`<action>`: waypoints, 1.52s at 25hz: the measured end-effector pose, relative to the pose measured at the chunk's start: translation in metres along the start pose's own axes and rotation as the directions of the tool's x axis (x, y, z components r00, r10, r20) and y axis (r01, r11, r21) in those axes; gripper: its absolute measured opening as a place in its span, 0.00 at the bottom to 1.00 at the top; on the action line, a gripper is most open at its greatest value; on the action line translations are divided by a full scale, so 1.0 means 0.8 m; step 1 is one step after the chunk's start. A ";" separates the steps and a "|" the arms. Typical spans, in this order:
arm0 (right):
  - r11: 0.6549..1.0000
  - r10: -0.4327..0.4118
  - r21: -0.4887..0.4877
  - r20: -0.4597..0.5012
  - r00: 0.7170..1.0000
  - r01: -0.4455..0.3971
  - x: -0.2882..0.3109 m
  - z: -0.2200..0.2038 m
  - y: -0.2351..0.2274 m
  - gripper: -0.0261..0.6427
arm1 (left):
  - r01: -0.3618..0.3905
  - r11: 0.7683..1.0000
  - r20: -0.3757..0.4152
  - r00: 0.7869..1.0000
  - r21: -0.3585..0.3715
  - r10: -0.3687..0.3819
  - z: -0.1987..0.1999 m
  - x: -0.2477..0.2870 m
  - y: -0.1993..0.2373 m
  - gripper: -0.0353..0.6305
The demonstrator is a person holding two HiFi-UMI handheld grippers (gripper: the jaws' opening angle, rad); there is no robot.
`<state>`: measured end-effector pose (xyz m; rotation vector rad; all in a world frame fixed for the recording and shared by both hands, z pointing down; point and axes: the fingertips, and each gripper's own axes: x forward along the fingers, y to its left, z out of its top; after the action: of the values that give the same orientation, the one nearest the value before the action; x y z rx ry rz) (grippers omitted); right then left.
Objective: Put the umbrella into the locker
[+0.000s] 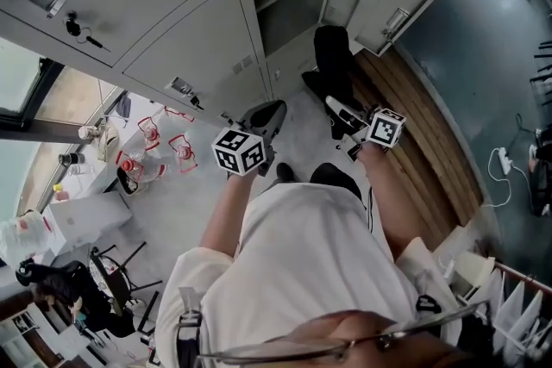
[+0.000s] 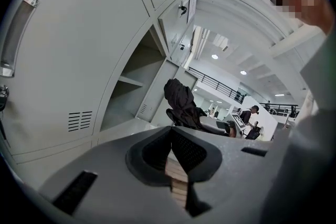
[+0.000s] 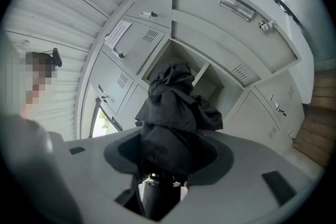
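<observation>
Overhead, the head view has my right tool [image 1: 343,118] clamped on the folded black umbrella [image 1: 332,56], its long axis running away from me toward the open locker [image 1: 289,4]. My left tool [image 1: 266,123] is alongside, apart from it.

Left gripper view: jaws closed on nothing, umbrella ahead.

Right gripper view: handle between the jaws, canopy end pointing at the locker opening. A door label [image 3: 117,34] is unreadable.
</observation>
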<state>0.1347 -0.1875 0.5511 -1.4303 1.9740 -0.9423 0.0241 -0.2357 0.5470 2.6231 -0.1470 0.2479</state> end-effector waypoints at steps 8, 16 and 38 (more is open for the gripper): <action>0.998 -0.057 -0.031 -0.046 0.997 0.055 0.019 -0.002 -0.034 0.38 | -0.020 1.000 -0.010 1.000 -0.021 0.019 -0.003 0.012 0.018 0.06; 0.994 -0.111 -0.029 -0.105 0.988 0.109 0.054 0.023 -0.099 0.38 | -0.097 0.994 0.015 0.995 -0.041 0.098 0.013 0.039 0.032 0.06; 0.819 -0.357 -0.568 -0.402 0.843 0.075 0.196 0.045 -0.247 0.37 | -0.427 0.896 0.110 0.891 -0.124 0.440 0.032 0.062 0.069 0.06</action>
<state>0.2304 -0.3845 0.6812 -1.9083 2.6497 -0.9732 0.0678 -0.2993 0.5612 2.4792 -0.7798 0.2060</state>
